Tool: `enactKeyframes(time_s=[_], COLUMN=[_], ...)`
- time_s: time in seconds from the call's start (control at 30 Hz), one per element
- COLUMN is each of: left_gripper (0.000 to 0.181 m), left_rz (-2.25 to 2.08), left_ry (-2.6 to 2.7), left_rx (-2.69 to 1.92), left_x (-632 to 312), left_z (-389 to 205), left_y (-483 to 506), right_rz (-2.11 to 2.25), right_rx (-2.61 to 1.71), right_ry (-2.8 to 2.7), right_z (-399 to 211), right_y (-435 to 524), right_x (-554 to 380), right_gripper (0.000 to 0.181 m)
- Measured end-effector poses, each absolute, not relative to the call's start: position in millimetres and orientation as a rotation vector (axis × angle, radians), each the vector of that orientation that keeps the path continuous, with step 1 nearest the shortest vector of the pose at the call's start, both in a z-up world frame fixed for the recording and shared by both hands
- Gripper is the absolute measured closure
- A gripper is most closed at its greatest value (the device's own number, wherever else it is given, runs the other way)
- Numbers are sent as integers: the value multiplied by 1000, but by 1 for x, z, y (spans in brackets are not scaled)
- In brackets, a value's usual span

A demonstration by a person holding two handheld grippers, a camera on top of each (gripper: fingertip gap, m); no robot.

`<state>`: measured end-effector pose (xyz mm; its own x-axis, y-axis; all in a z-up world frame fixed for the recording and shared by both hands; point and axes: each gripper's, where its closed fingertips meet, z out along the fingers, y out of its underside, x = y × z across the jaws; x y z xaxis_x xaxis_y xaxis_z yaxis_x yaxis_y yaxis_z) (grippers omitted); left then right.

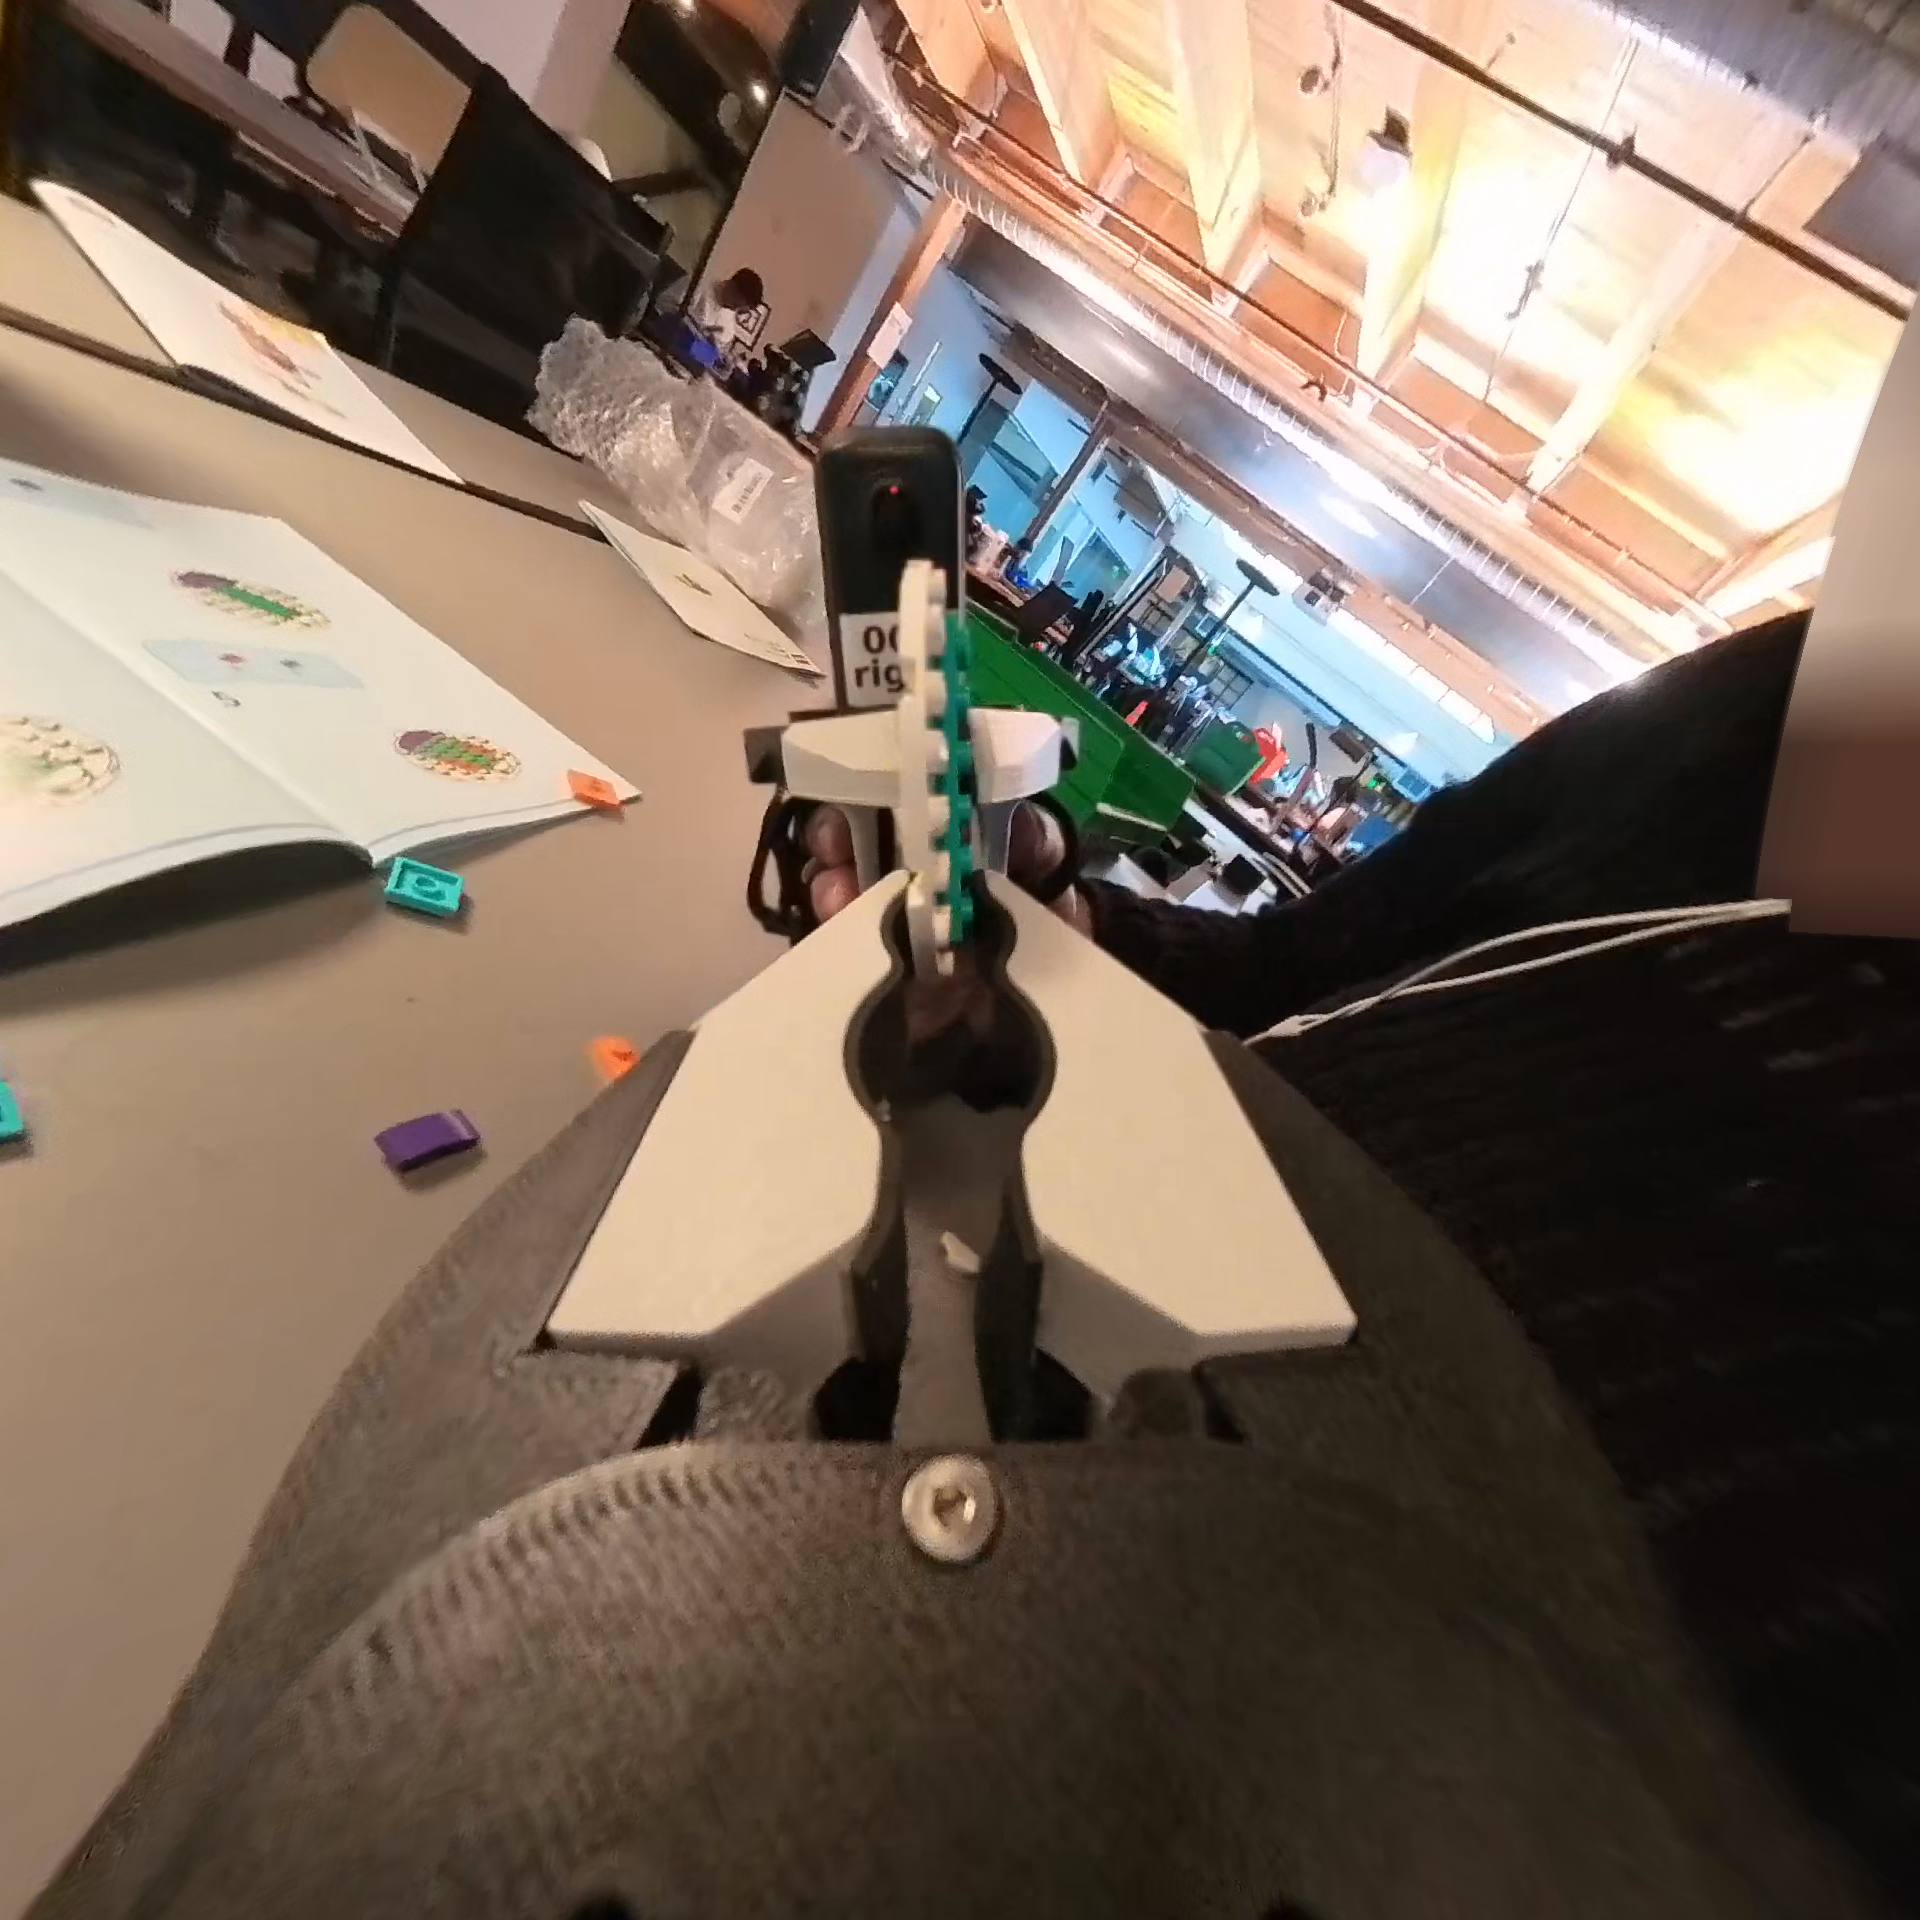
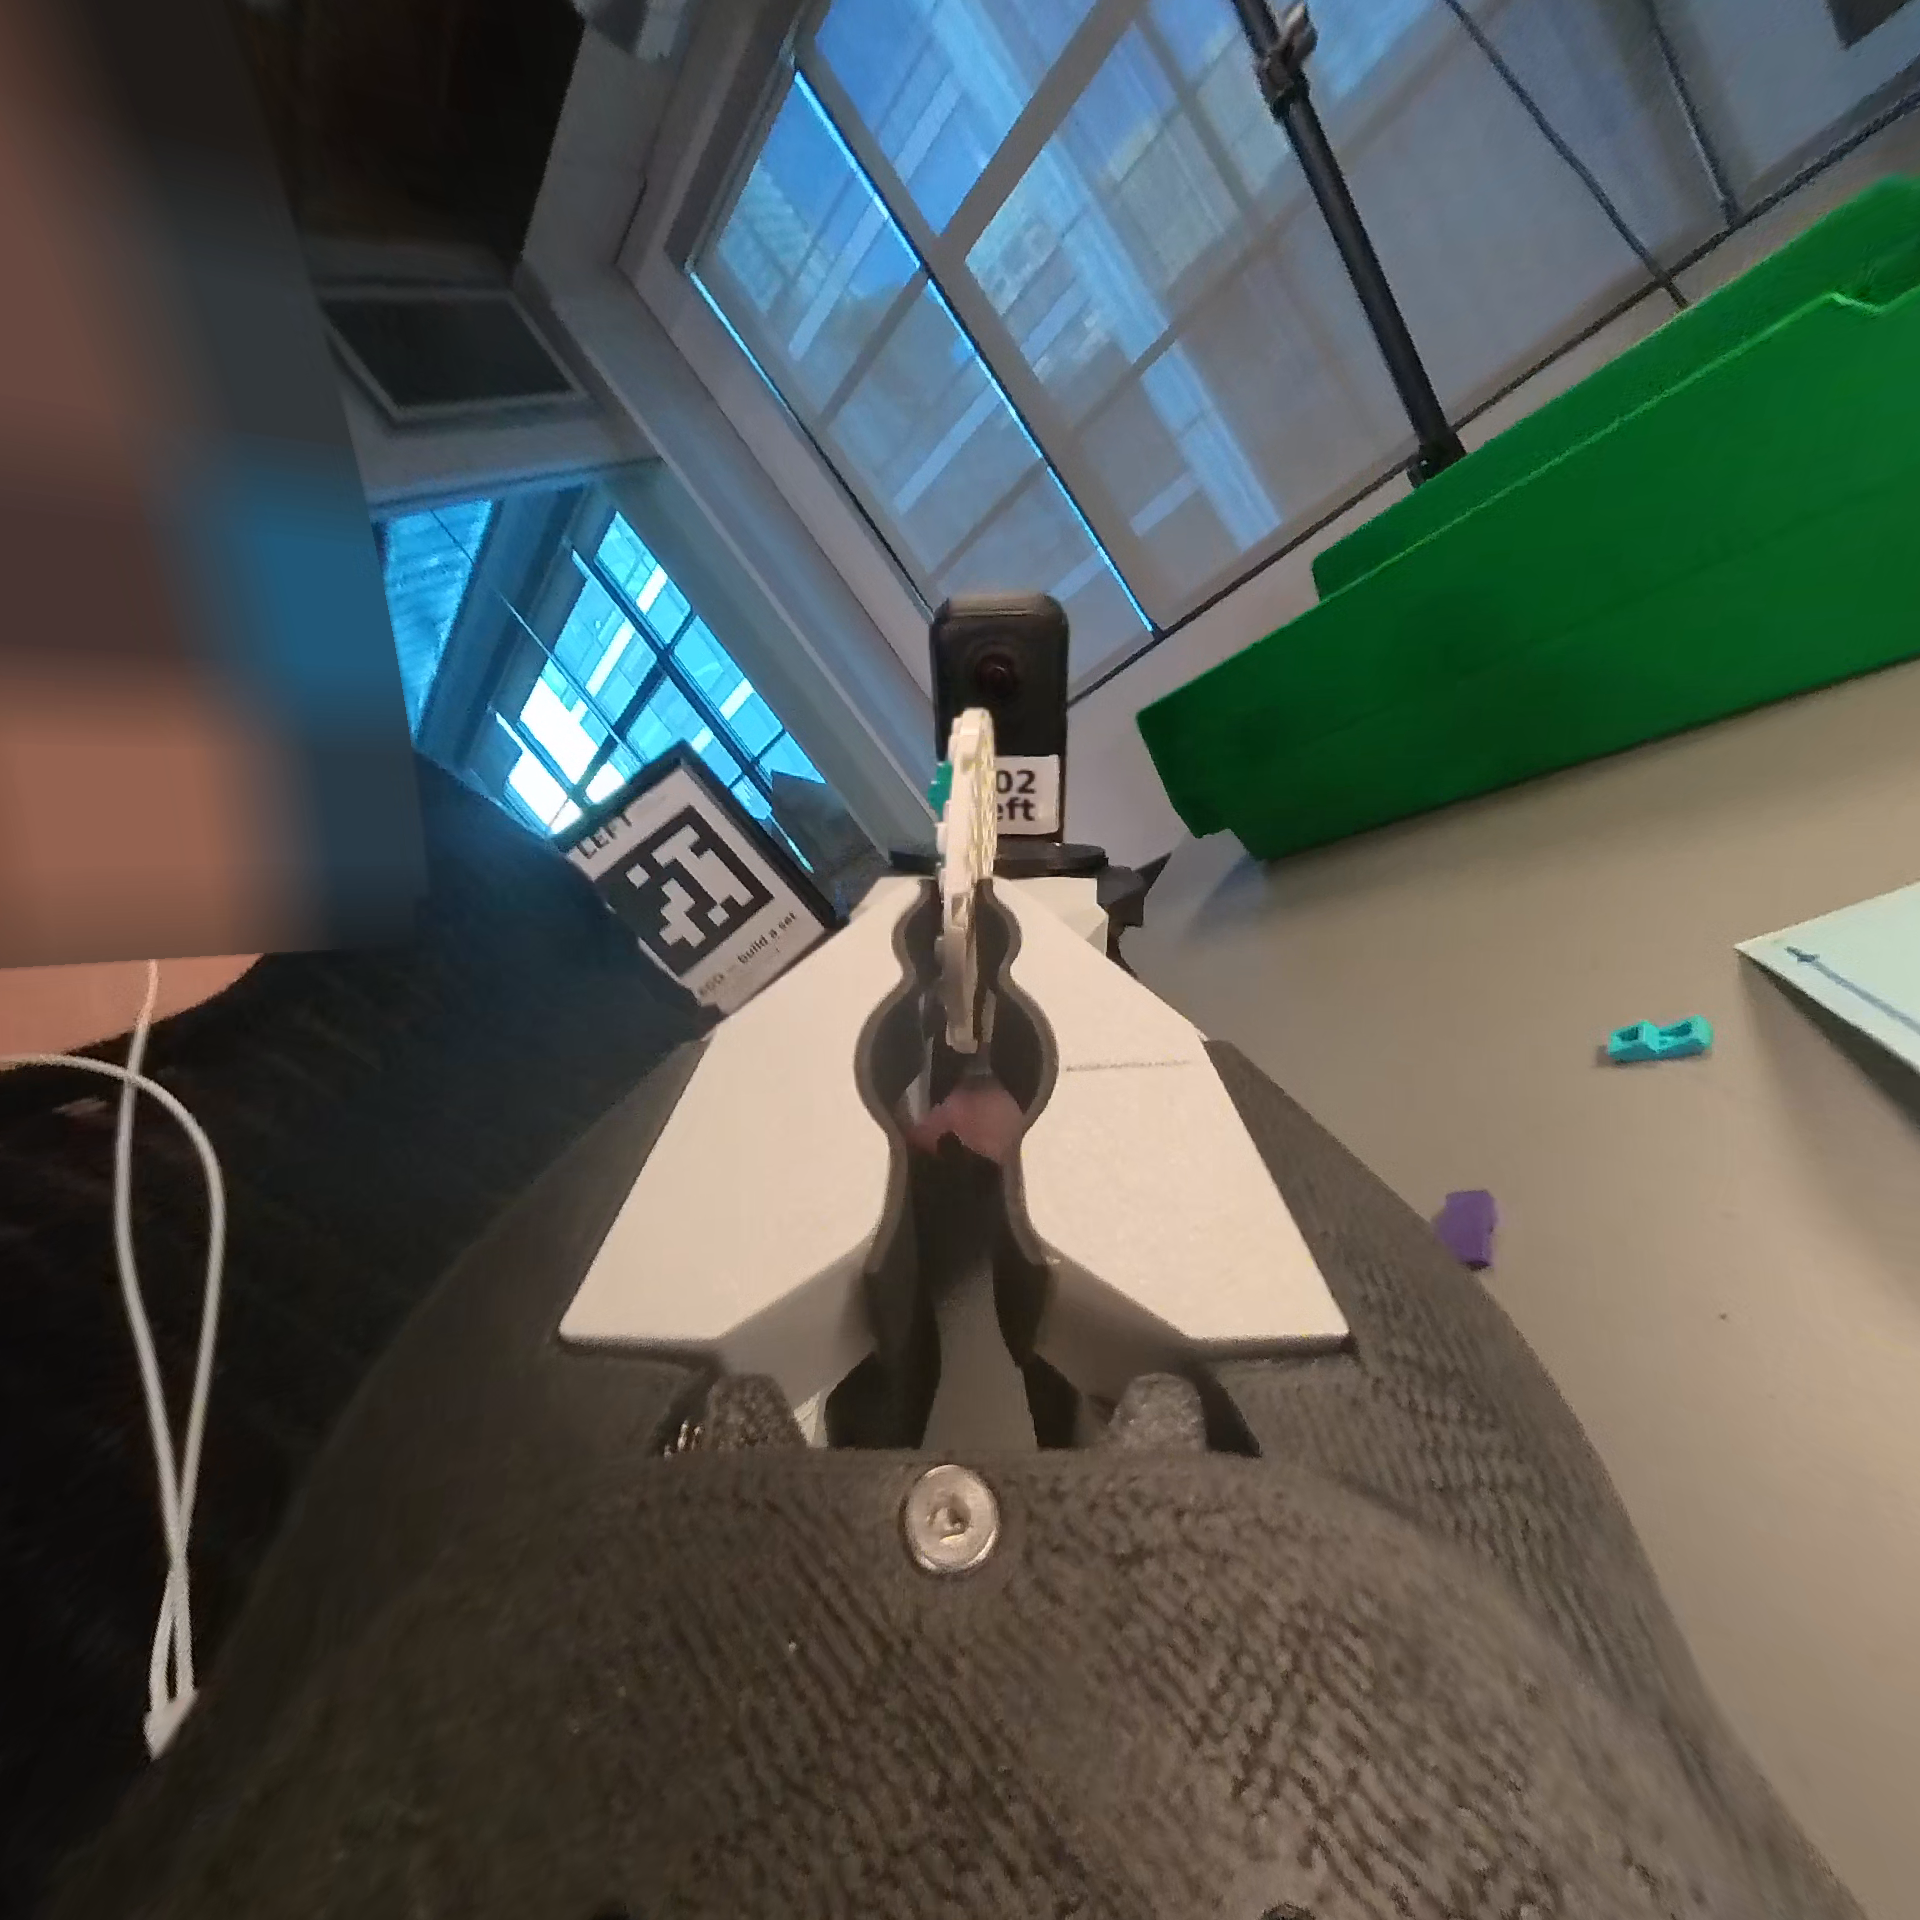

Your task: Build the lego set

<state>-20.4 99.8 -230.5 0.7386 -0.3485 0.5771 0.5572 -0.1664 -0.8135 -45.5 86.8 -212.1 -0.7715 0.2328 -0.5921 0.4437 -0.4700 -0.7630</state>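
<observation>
both grippers meet mid-air above the worktop (image 1: 312, 1039), facing each other, and share one small sub-build: a white round studded plate (image 1: 923, 748) with a green plate (image 1: 958, 769) pressed flat against it, seen edge-on. left gripper (image 1: 940, 914) has its fingers clamped on the lower edge of the stack; right gripper (image 2: 961, 935) has its fingers clamped on the opposite edge of the white plate.

progress looks early: only these two layers appear joined, and the step in hand is probably squeezing them fully seated. loose parts still wait on the worktop: a teal tile (image 1: 424, 886), a purple curved piece (image 1: 428, 1138), an orange piece (image 1: 592, 787) on the corner of the open instruction booklet (image 1: 260, 707), another orange one (image 1: 613, 1051), a teal clip-like piece (image 2: 1654, 1039). a green bin (image 2: 1558, 675) sits further back.

bricks are hard glossy plastic, studs crisp. fingers are smooth matte grey, wedge-shaped; gripper bodies are rough, ridged black print. booklet is thin, pale blue paper.
</observation>
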Motion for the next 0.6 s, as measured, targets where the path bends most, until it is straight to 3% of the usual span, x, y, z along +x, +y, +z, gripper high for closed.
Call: enactKeyframes(time_s=[0.27, 0.33, 0.37, 0.47, 0.6], left_gripper=[175, 174, 174, 174, 174], left_rz=[-567, -517, -504, -492, -470], left_ry=[105, 141, 162, 204, 209], left_rx=[-1527, -1529, -1539, -1542, -1540], left_x=[-3, -3, 0, 7, 9], left_z=[-212, -210, -212, -212, -214], left_y=[89, 88, 88, 87, 88], right_rz=[-2421, -2471, -2494, -2515, -2520], right_rx=[751, 735, 722, 689, 668], right_ry=[1967, 1978, 1939, 1909, 2004], right_z=[-190, -180, -174, -168, -171], right_y=[74, 72, 72, 70, 70], right_x=[-23, -22, -20, -15, -13], right_gripper=[176, 151, 150, 171, 175])
